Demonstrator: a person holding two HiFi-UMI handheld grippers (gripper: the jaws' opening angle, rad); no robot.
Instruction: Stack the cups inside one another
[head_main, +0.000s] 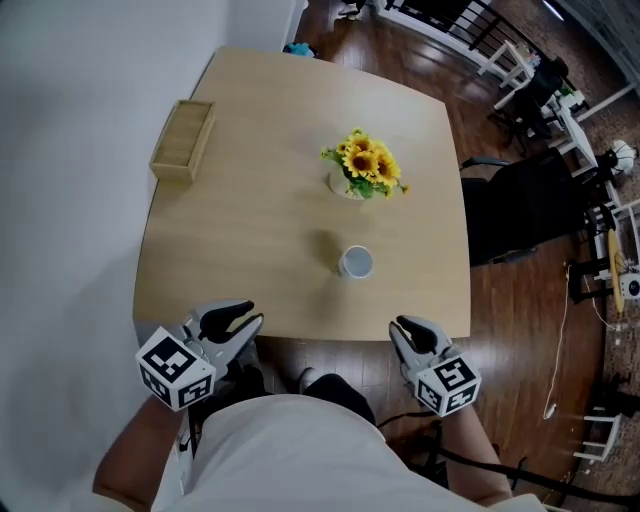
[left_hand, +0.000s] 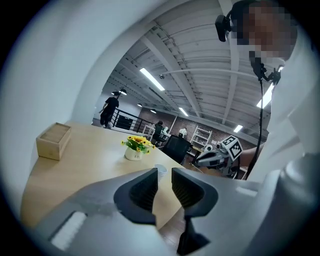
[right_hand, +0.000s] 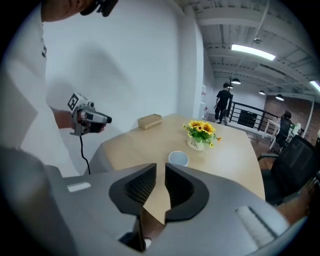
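Standing upright and mouth-up on the pale wooden worktop (head_main: 260, 200), the white cup (head_main: 356, 262) is the only cup in view; no view shows whether other cups are nested inside it. Neither gripper touches the cup. The left gripper (head_main: 252, 314) is held short of the cup and to its left, at the worktop's near edge, with its marker cube towards the person. Its own view shows the two dark ribbed jaws drawn close together with only a narrow slit between them and nothing held; the cup (left_hand: 160, 170) appears through that slit, well beyond the jaw tips. The right gripper (head_main: 400, 328) is held short of the cup and to its right, also at the near edge. Its own view likewise shows the jaws nearly together and empty, with the cup (right_hand: 178, 158) just above the tips in the picture, out on the worktop and clear of them. Beyond the cup stands a small white pot of yellow sunflowers (head_main: 365, 165), apart from it. Far beyond the cup and to its left, a light wooden box (head_main: 183, 139) lies near the worktop's left edge. To the right of the cup, off the worktop, a black chair (head_main: 520, 210) stands on the dark wooden floor (head_main: 520, 300).
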